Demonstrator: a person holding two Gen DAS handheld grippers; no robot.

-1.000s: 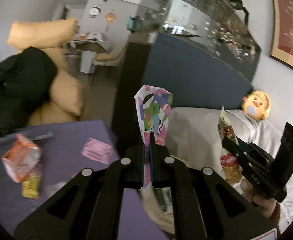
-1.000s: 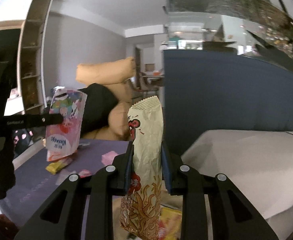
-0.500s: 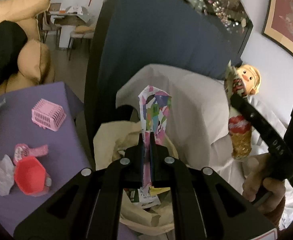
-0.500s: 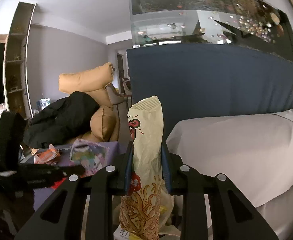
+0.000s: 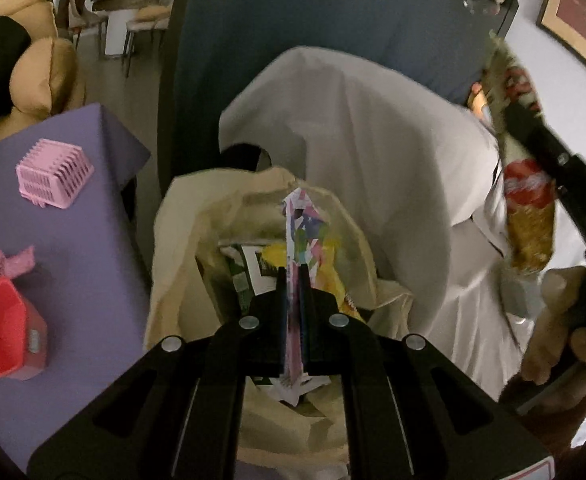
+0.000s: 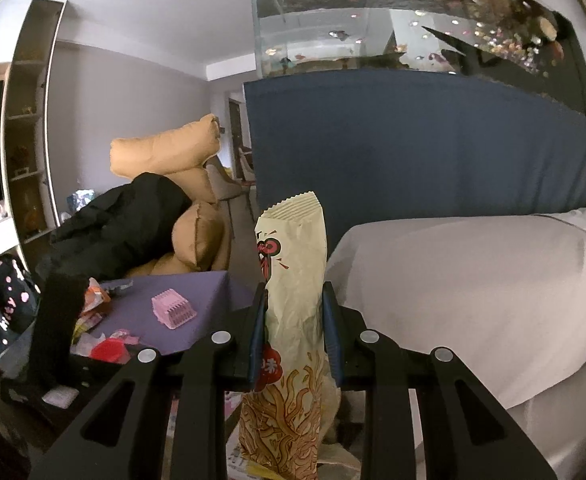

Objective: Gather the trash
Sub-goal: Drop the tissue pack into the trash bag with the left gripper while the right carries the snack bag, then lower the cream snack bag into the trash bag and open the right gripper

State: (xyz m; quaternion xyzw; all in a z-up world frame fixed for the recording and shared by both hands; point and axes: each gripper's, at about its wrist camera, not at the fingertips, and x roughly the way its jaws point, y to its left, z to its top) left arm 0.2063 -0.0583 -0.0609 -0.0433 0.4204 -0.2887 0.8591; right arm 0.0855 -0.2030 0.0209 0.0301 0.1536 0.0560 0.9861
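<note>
- Over the open cloth bag (image 5: 181,240), the left hand-held gripper (image 5: 293,276) pinches a colourful wrapper (image 5: 303,232) tight.
- Beside the purple counter (image 6: 209,288), the right hand-held gripper (image 6: 293,312) squeezes a tall snack packet (image 6: 293,264).

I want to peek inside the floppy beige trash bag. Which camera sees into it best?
The left wrist view: it looks down into the beige trash bag, showing wrappers inside. The right wrist view shows only scraps of it low behind the cream snack wrapper.
</note>
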